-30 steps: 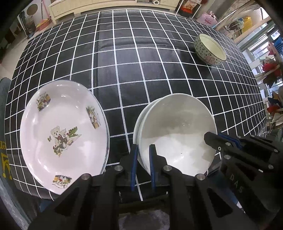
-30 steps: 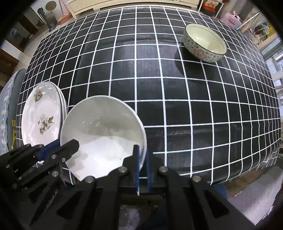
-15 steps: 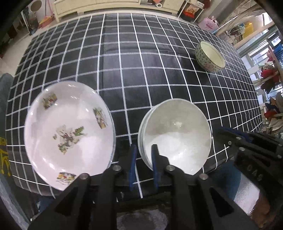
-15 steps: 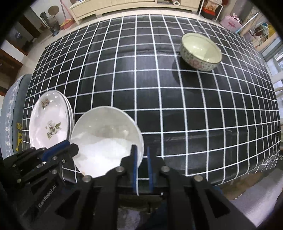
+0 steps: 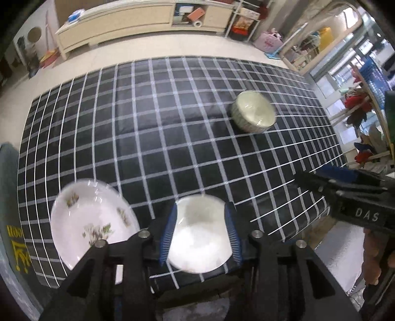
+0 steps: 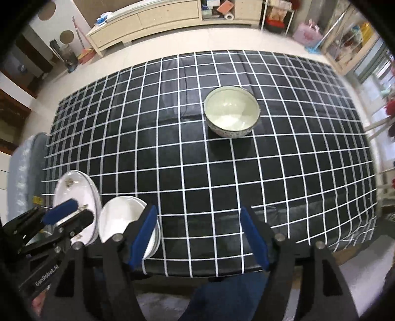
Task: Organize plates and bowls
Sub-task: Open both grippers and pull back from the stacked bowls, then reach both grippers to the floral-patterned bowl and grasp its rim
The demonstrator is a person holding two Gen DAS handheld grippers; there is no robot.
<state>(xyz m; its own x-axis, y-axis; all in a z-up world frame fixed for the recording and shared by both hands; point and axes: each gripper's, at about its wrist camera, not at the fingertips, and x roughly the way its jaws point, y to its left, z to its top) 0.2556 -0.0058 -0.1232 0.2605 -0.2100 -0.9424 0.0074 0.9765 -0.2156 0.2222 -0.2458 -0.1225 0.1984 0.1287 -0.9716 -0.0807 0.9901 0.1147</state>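
A stack of plain white plates (image 5: 197, 247) (image 6: 121, 222) lies near the table's front edge. Left of it sits a stack of picture-printed plates (image 5: 91, 222) (image 6: 74, 192). A patterned bowl (image 5: 254, 114) (image 6: 232, 114) stands far back on the black checked tablecloth (image 6: 197, 168). My left gripper (image 5: 200, 233) (image 6: 74, 216) hovers above the white plates; its jaws are opening and the pads touch nothing. To the right of the white stack my right gripper (image 6: 198, 234) (image 5: 318, 180) is held over bare cloth, its jaws opening wide with nothing between them.
The table's front edge (image 6: 209, 266) runs just below both grippers. A grey-blue cushioned seat (image 6: 24, 172) stands at the table's left end. A cream cabinet (image 6: 148, 17) lines the far wall. A person's blue trouser leg (image 6: 222, 293) shows under the right gripper.
Both grippers let go of the white plate's rim, opened and rose away from the table. The right one also shifted to the right of the plates.
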